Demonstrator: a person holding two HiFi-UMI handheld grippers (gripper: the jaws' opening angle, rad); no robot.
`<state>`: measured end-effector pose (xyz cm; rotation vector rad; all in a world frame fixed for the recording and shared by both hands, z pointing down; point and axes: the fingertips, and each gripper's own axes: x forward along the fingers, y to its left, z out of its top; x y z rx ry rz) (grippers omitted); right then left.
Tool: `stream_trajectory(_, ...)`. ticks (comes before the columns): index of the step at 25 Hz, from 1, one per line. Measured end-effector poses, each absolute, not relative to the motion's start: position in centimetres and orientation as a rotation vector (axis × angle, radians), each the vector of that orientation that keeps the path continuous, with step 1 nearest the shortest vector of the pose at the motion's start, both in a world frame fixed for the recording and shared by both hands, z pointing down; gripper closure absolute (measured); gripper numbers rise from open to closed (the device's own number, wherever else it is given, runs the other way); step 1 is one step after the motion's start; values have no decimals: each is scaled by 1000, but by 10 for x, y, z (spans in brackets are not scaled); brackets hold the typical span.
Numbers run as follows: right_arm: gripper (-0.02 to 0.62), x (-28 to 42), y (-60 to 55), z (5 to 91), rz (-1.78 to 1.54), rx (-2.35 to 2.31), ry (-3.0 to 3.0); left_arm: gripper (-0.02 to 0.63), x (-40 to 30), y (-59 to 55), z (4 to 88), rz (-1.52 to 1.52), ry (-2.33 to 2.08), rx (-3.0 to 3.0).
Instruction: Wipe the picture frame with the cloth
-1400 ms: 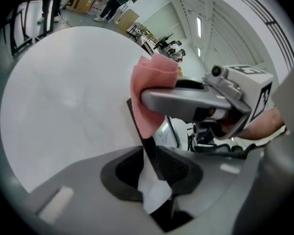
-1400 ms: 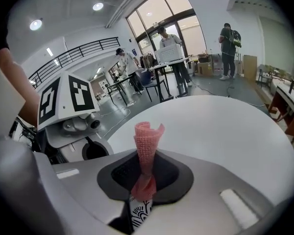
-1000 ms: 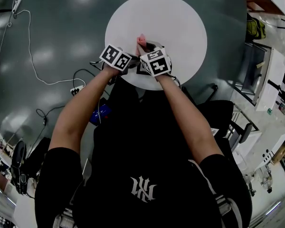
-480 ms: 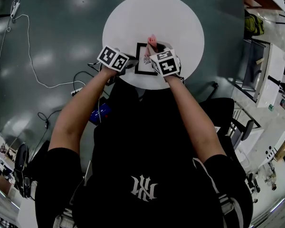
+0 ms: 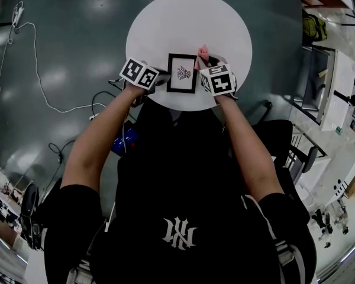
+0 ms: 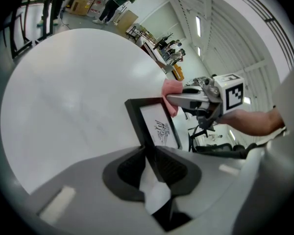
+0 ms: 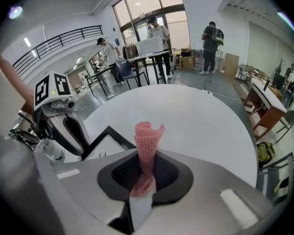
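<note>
A black picture frame (image 5: 182, 73) with a small drawing lies near the front edge of the round white table (image 5: 189, 22). My left gripper (image 5: 163, 78) clamps the frame's left edge; in the left gripper view the frame (image 6: 157, 126) runs out from between the jaws, which have just closed slightly further on it. My right gripper (image 5: 206, 63) is shut on a rolled pink cloth (image 5: 203, 51), which sticks up from its jaws (image 7: 148, 143). The cloth (image 6: 172, 87) sits at the frame's right edge. The right gripper view shows the frame's corner (image 7: 108, 140) to the left of the cloth.
A white cable (image 5: 38, 70) and a power strip (image 5: 95, 110) lie on the grey floor at the left. Desks and chairs (image 5: 325, 93) stand at the right. Several people (image 7: 157, 31) stand by tables in the background.
My right gripper has carried the pink cloth rightward across the frame, from its left part to its right edge, uncovering the drawing. The left gripper has stayed on the frame.
</note>
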<state>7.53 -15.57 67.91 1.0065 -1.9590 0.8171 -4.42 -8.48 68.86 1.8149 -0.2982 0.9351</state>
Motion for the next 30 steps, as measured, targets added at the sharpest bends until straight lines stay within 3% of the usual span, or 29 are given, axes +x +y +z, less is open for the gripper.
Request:
stream_trajectory(4,552,75,-152,666,821,1041,-1992,542,-45,-84,690,924,-299,1807)
stream_trajectory(16,552,-46,-140,656,828,693,-2206,538,-42,-86,690,926,-300,1810)
stream_trajectory(30,555,-35,-136,680,785,706,-2127,537,-42,-86,690,911,-300,1812)
